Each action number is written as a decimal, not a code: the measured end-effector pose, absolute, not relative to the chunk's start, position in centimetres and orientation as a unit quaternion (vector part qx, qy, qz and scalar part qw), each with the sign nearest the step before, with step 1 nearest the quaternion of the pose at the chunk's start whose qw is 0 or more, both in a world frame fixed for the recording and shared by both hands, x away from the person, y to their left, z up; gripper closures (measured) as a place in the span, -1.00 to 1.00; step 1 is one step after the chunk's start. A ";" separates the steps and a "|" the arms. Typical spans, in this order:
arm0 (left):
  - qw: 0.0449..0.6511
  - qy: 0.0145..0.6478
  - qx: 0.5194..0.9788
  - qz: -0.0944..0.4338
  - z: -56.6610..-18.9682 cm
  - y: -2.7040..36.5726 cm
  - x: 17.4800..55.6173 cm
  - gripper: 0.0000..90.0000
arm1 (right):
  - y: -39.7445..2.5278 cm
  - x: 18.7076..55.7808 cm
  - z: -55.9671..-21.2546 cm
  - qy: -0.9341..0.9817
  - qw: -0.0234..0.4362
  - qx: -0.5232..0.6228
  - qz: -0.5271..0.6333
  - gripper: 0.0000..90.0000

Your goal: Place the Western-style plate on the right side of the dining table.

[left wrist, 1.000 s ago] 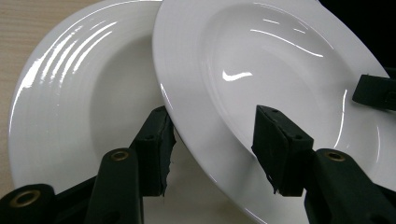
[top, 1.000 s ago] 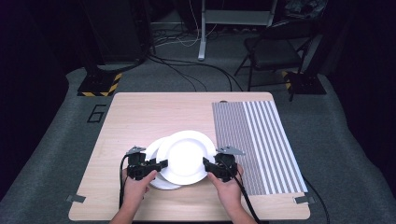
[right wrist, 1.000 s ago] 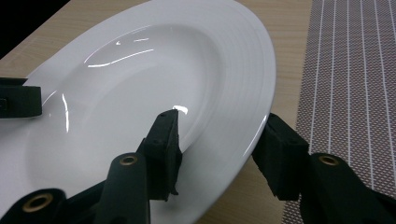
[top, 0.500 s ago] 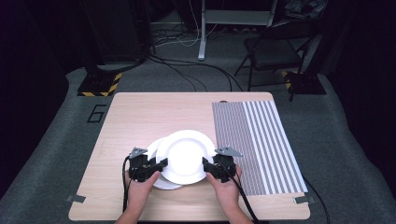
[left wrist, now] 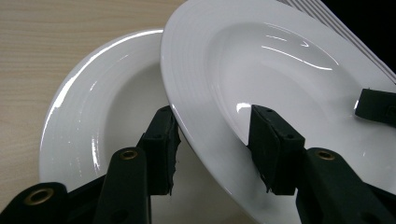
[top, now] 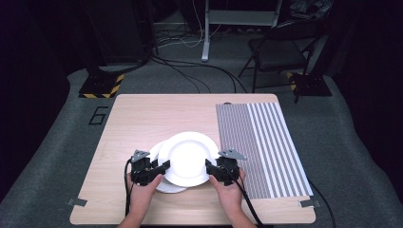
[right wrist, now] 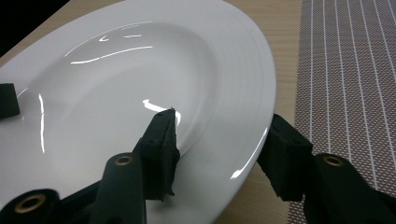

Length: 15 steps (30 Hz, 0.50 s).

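White porcelain is at the centre of the high view: a top plate (top: 186,158) lies partly over a lower plate (top: 164,183) on the wooden table (top: 142,118), just left of a striped mat (top: 259,142). The left gripper (top: 164,167) meets the top plate at its left edge and the right gripper (top: 208,166) meets it at its right edge. A hand (top: 141,194) holds each tool from below.

In the left gripper view, the two black jaws stand on both sides of the rim of the top plate (left wrist: 280,70), one under it and one above it. They are partly open, and I cannot tell if the pads press the rim. The lower plate (left wrist: 107,121) lies behind and to the left, on the table (left wrist: 46,37). The tip of the other gripper shows at the far edge.

In the right gripper view, the jaws also straddle the rim of the top plate (right wrist: 140,70), one inside the bowl and one outside. A small gap seems to remain at the outer pad. The striped mat (right wrist: 350,60) lies just beside the plate.
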State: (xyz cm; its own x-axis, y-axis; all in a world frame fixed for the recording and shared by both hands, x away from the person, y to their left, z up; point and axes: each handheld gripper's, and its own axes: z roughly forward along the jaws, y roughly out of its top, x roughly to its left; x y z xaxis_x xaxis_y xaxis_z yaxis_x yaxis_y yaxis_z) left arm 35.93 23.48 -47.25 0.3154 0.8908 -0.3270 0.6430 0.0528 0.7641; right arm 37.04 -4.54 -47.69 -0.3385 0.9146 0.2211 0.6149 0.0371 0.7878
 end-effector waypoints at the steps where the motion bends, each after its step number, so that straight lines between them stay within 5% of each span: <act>1: 0.451 0.567 0.675 0.140 -47.2 23.5 35.9 0.19 | -4.5 37.0 -47.6 0.698 0.176 0.548 0.426 0.09; 15: 0.458 0.565 0.670 0.148 -46.3 23.7 35.9 0.19 | -4.5 37.0 -46.5 0.698 0.178 0.539 0.436 0.09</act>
